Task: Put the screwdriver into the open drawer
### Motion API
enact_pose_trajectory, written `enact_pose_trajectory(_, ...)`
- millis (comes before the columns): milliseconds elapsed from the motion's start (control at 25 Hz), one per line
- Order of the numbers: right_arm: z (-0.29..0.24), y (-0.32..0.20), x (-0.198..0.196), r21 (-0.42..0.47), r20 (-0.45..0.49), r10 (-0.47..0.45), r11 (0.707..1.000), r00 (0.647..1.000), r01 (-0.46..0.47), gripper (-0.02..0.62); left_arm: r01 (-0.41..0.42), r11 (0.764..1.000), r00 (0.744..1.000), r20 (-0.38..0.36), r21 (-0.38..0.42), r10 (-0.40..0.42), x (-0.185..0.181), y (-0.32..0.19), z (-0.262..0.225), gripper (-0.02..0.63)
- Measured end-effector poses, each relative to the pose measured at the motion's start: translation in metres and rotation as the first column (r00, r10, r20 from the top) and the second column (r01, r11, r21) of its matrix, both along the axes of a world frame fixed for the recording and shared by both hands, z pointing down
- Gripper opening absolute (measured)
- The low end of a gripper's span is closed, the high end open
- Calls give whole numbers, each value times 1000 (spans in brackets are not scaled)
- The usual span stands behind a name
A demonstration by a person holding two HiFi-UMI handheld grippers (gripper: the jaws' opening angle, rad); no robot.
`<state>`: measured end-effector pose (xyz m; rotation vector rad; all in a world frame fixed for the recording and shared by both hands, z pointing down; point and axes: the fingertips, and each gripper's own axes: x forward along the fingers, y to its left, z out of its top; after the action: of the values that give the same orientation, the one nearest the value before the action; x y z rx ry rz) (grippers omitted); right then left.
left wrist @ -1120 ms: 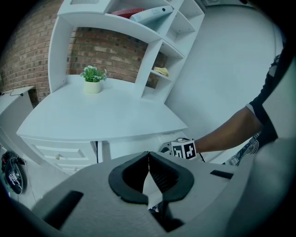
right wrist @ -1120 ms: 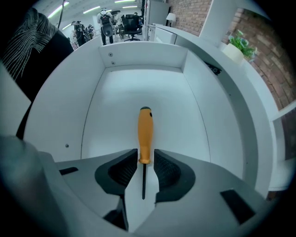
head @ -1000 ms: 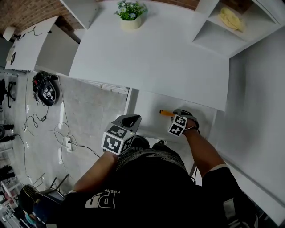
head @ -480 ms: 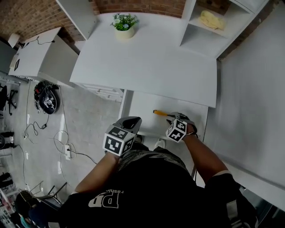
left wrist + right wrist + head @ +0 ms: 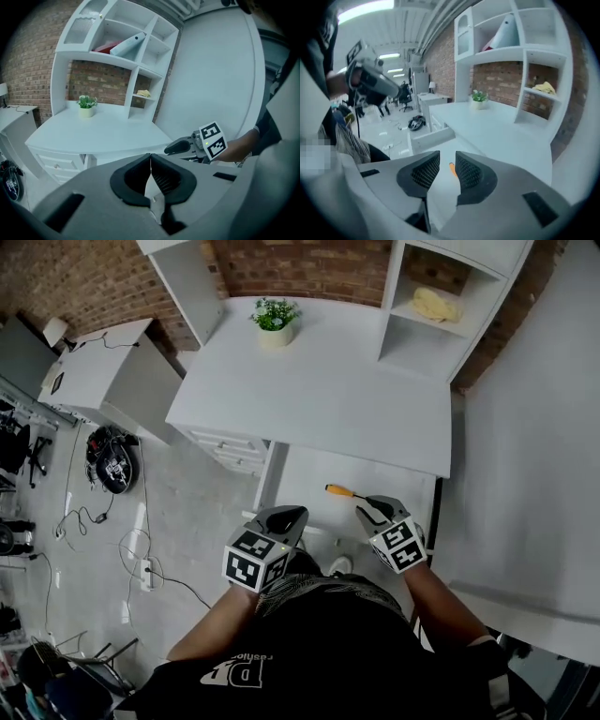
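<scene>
Orange-handled screwdriver [image 5: 337, 490] is lying loose inside the open white drawer [image 5: 309, 470], just below the front edge of the white desk surface [image 5: 319, 390]. The right gripper [image 5: 367, 509] is hovering just beside its shaft end, jaws standing apart and holding nothing. The left gripper [image 5: 287, 517] is hovering at the drawer's near edge, jaws pressed together. A small potted green plant [image 5: 276, 320] is sitting at the surface's back.

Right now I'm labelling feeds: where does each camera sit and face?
Head view: on the head, steeply down at desk, open drawer, screwdriver; forearms, left gripper, right gripper show.
Left gripper view: on that gripper, along shut jaws toward shelves; right gripper shows.
Right gripper view: along open jaws toward the screwdriver; left gripper shows.
All share the potted plant.
</scene>
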<state>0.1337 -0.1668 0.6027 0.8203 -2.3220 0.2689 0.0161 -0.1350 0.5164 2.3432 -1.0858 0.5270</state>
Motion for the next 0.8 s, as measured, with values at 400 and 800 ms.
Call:
enact_pose_trajectory(400,-116,53,1,-67,472,221,974,853,-216,5,-110,986,991,-68,125,119,17,20,-59,18)
enact_pose_trajectory(800,-132,137,-60,-115,488,278,960,827,-255,5,-214,971,971,-88,102,224,-41,90,-64,18)
